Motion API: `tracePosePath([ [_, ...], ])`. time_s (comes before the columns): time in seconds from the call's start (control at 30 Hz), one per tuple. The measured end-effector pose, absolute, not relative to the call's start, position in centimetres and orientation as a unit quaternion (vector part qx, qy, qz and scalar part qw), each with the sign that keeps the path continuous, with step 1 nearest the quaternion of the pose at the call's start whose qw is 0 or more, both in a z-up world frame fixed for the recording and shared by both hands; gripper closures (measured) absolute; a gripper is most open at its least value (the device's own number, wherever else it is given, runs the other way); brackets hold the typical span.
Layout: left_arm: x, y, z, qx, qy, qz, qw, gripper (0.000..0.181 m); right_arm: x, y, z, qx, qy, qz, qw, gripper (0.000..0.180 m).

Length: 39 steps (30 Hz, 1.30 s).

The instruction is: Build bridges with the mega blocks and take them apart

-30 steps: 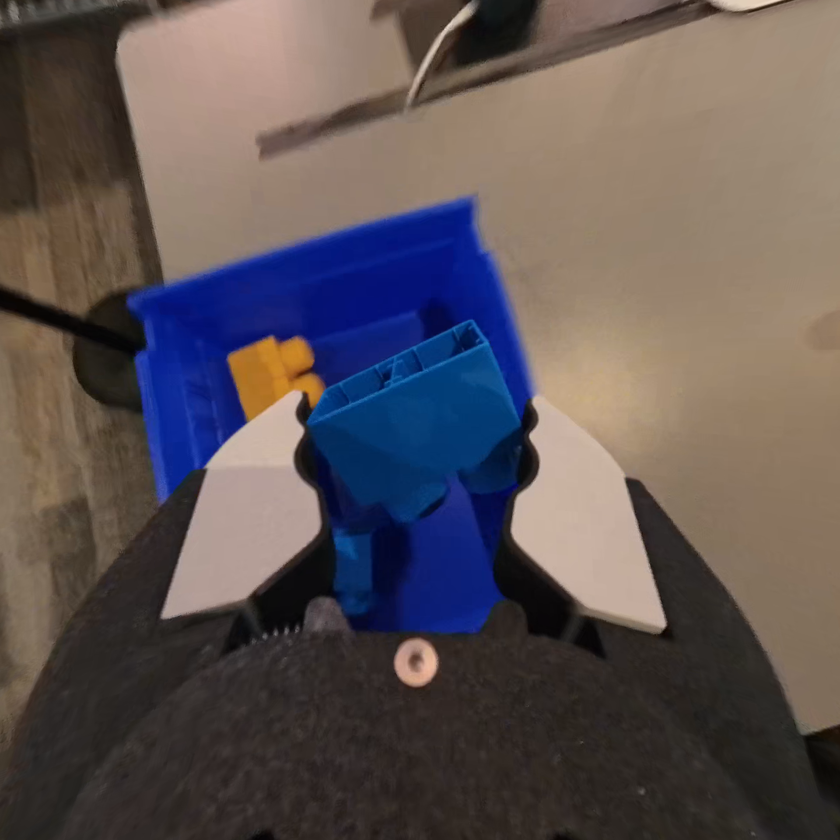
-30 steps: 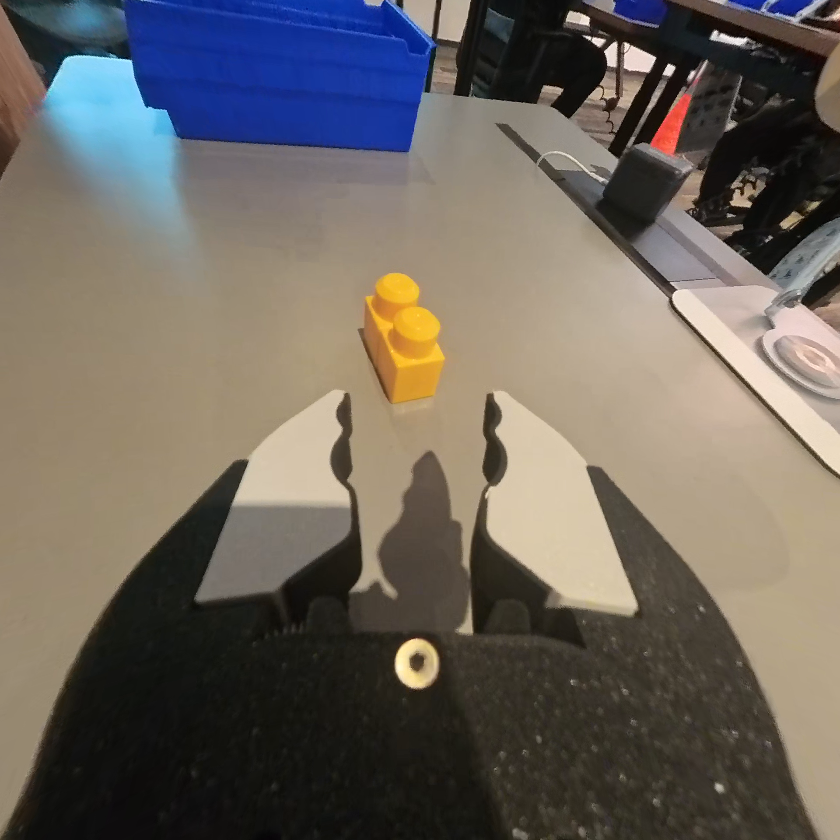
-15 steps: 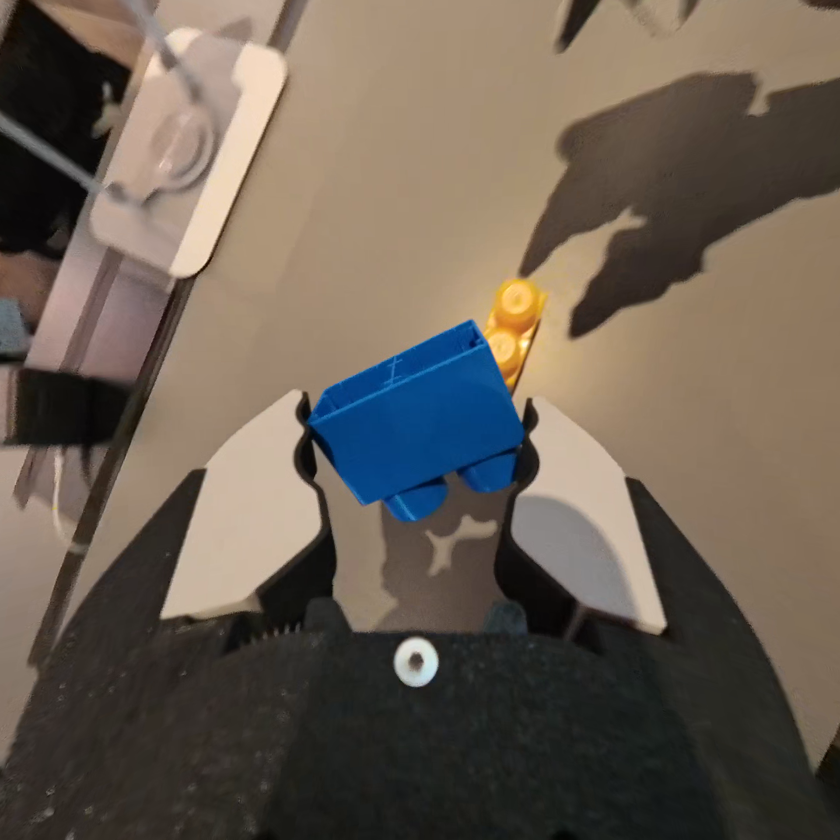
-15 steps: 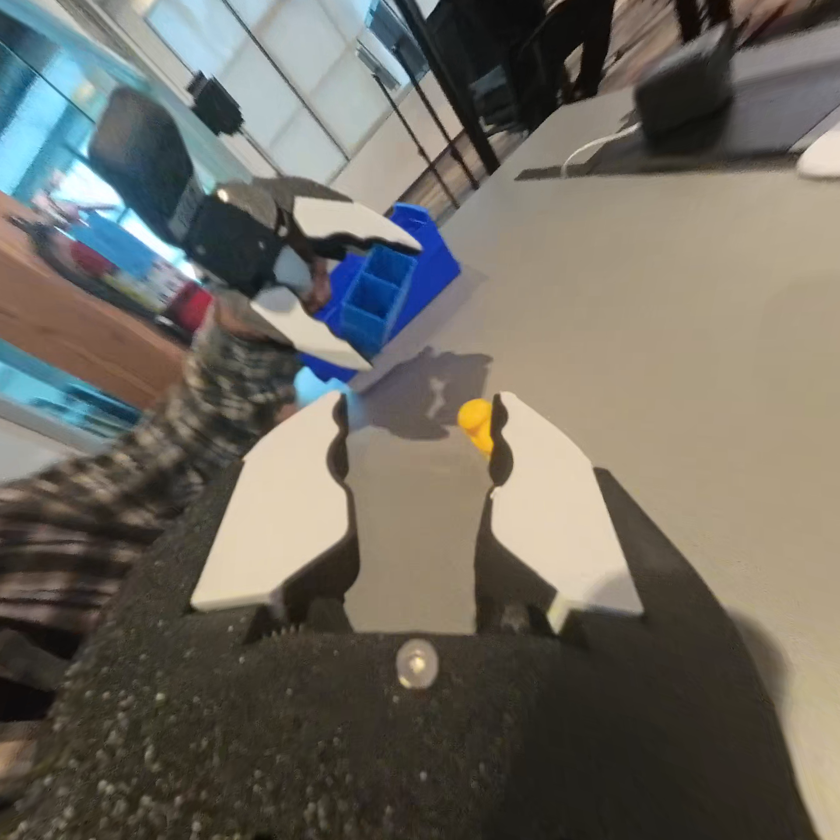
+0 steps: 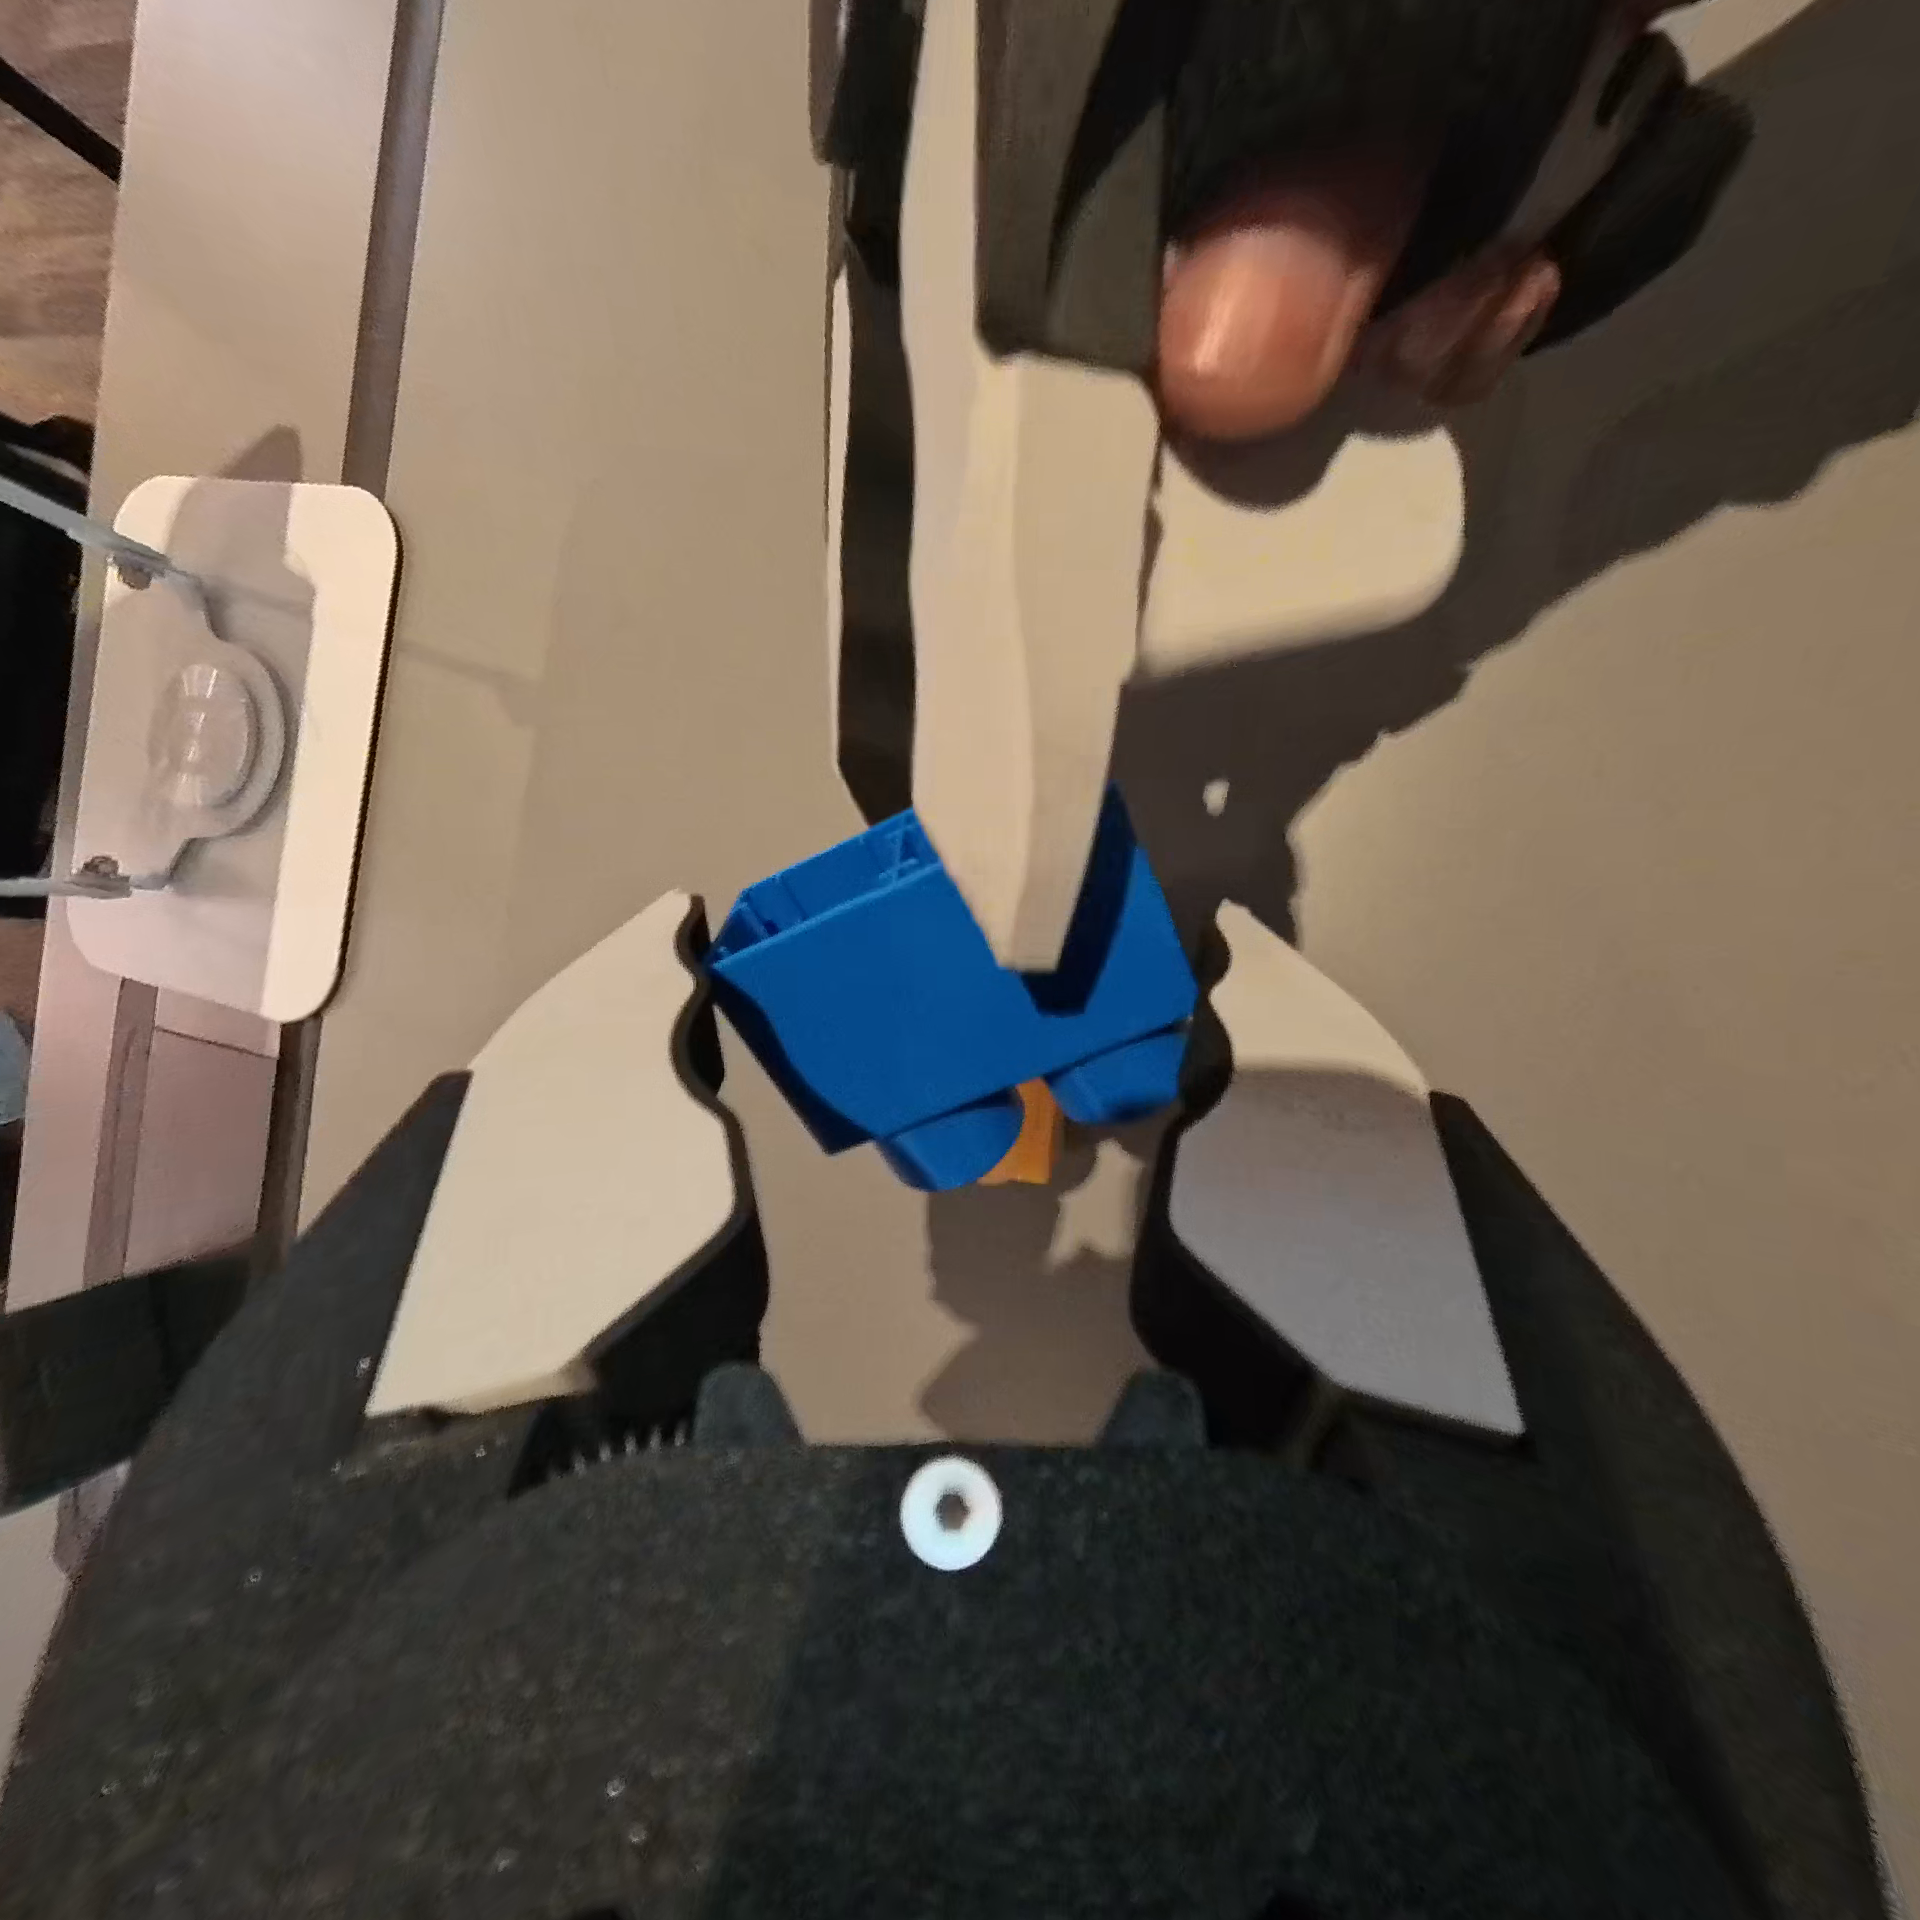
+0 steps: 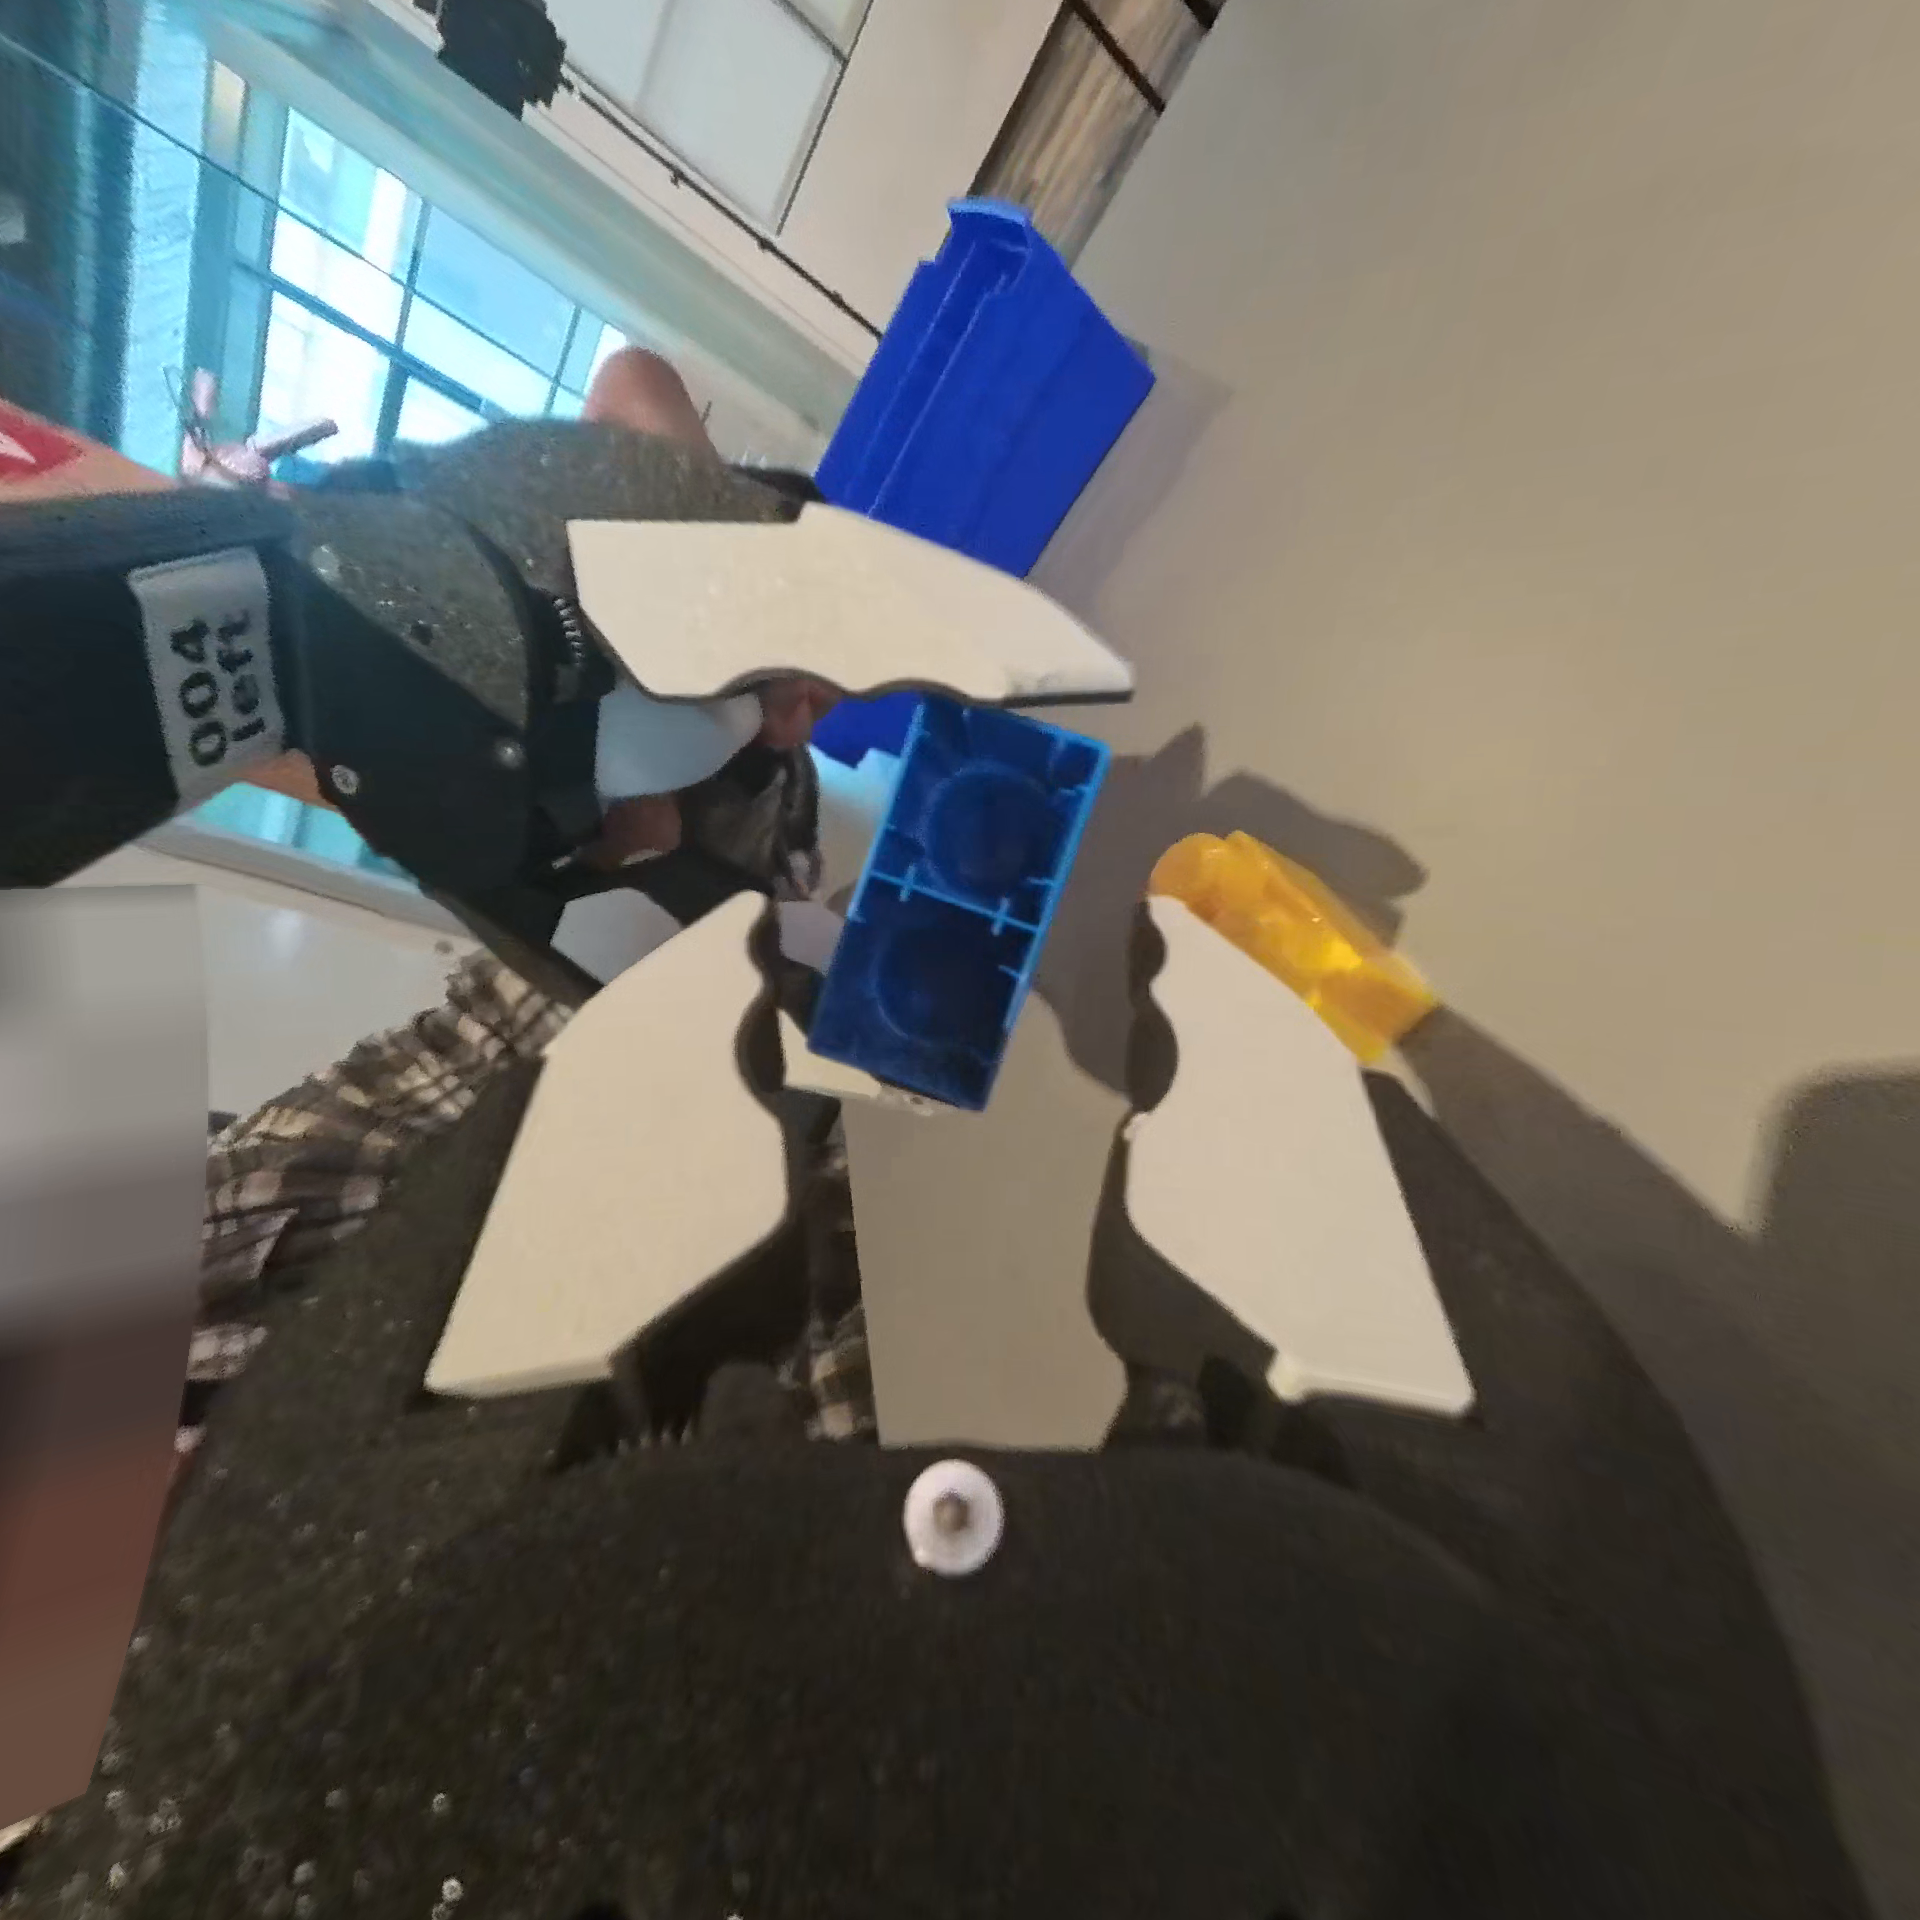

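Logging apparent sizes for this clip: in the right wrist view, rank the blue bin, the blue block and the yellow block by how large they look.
Largest to smallest as they appear:
1. blue bin, though it sits farthest off
2. blue block, close to the camera, so its rank against the bin is unsure
3. yellow block, partly hidden behind the right gripper

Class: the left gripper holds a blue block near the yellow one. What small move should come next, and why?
Probably the right gripper should close on the blue block: the block sits between its open fingers, held by the left gripper, hollow underside facing the right camera, not yet on the yellow block.
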<state>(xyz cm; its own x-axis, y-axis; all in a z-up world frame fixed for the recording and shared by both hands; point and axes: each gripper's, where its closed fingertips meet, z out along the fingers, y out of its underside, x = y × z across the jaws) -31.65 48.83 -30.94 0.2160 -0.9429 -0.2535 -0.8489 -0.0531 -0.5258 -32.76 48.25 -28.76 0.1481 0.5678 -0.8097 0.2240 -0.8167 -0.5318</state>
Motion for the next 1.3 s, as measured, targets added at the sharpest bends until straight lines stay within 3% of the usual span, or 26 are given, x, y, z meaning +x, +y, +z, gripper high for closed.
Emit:
tracePosePath([
  [0.07,-31.3,49.0,-30.9,-0.720,0.620,-0.084,0.300,0.093,-33.0,48.1,-28.9,-0.741,-0.274,0.598,0.136,0.138],
  [0.27,-31.9,49.6,-28.9,-0.731,0.551,-0.171,0.364,0.091,-32.2,49.6,-28.0,-0.695,-0.254,0.647,0.183,0.144],
  [0.43,-33.7,50.1,-25.6,-0.722,0.373,-0.408,0.416,0.094,-30.3,51.2,-26.1,-0.610,-0.207,0.714,0.276,0.144],
  [0.6,-33.7,50.0,-23.9,-0.659,0.236,-0.593,0.398,0.103,-29.1,51.1,-24.1,-0.498,-0.156,0.770,0.366,0.145],
  [1.0,-30.8,49.1,-23.2,-0.619,0.200,-0.652,0.388,0.116,-29.2,50.4,-22.5,-0.403,-0.104,0.802,0.429,0.144],
  [1.1,-30.4,49.0,-23.0,-0.613,0.203,-0.655,0.391,0.126,-29.4,50.0,-21.9,-0.384,-0.098,0.809,0.434,0.145],
  [1.17,-30.4,48.8,-22.6,-0.604,0.210,-0.656,0.400,0.144,-29.6,50.0,-21.8,-0.382,-0.092,0.810,0.436,0.145],
  [1.3,-30.2,48.4,-23.2,-0.630,0.257,-0.607,0.412,0.146,-29.4,49.7,-21.9,-0.384,-0.103,0.813,0.426,0.144],
])
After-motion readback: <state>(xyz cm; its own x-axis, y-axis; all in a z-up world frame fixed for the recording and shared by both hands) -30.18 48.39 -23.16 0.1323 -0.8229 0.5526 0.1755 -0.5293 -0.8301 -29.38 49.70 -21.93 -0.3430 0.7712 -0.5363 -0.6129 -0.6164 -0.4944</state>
